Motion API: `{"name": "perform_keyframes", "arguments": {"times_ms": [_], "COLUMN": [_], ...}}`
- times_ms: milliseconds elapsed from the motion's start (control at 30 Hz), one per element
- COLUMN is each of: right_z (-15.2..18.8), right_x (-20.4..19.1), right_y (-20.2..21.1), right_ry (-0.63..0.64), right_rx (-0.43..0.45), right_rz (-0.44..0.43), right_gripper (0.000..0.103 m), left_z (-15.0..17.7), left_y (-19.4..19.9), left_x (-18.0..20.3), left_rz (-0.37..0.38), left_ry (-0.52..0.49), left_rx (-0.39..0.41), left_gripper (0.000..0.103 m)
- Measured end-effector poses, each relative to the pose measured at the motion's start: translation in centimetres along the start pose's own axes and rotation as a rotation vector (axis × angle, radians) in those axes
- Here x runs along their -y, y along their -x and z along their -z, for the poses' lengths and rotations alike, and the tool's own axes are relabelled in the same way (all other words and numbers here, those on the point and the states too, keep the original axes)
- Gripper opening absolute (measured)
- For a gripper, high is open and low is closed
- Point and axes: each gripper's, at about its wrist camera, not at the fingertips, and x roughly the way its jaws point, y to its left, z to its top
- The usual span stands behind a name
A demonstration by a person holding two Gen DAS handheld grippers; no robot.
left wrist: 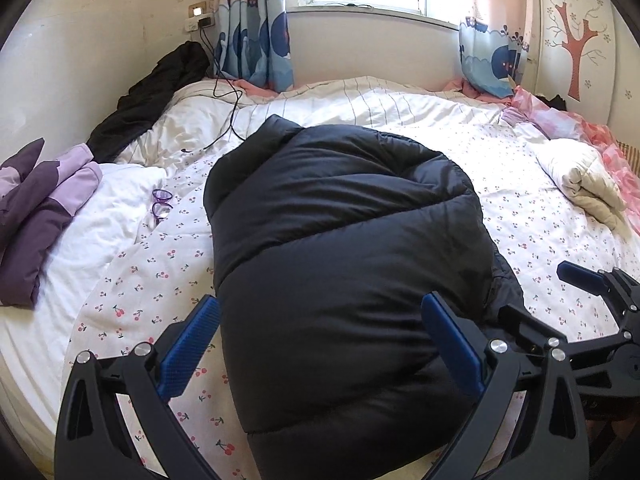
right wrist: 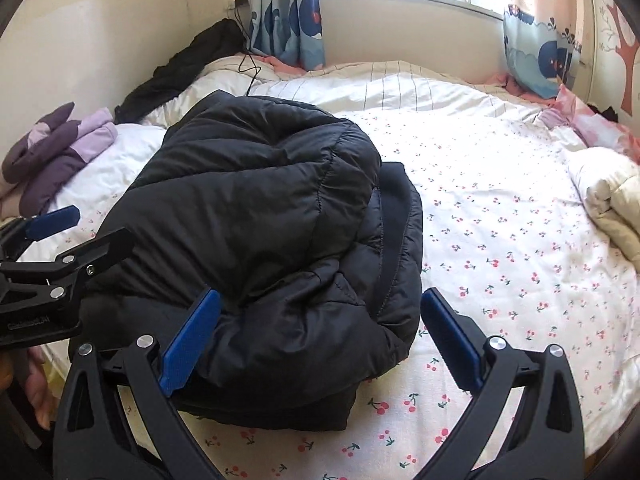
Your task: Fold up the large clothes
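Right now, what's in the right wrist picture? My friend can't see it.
A puffy black jacket lies folded in a bundle on a cherry-print bed cover. The open right gripper hovers at its near edge, gripping nothing. A purple jacket lies far left.

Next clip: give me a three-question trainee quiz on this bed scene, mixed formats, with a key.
1. True or false: the left gripper is shut on the folded black puffer jacket.
2. Multiple choice: the purple-framed glasses lie A) on the jacket, B) on the cherry-print bedsheet beside the purple-and-lilac garment, C) on the windowsill.
3. Fill in: the right gripper has its jaws ____.

Key: 1 false; 2 B; 3 open.
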Motion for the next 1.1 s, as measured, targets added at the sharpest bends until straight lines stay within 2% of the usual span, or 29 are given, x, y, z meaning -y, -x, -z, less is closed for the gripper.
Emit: {"name": "perform_keyframes", "arguments": {"times_ms": [833,1100], "right_z": [-0.7,-0.7], "right_x": [-1.2,-1.3], "right_y": [-0.1,0.0], "right_ry": [0.032,0.037], "right_rx": [-0.013,-0.002], "right_rz": [0.000,-0.001], "right_gripper": [0.097,0.097], "left_z": [-0.4,-0.4], "left_y": [0.3,0.5], "left_x": [0.1,-0.7], "left_rz": [-0.020,-0.039], "left_ry": [0.008,0.036], "left_rx": [-0.024,0.015], "left_gripper": [0.096,0.096]}}
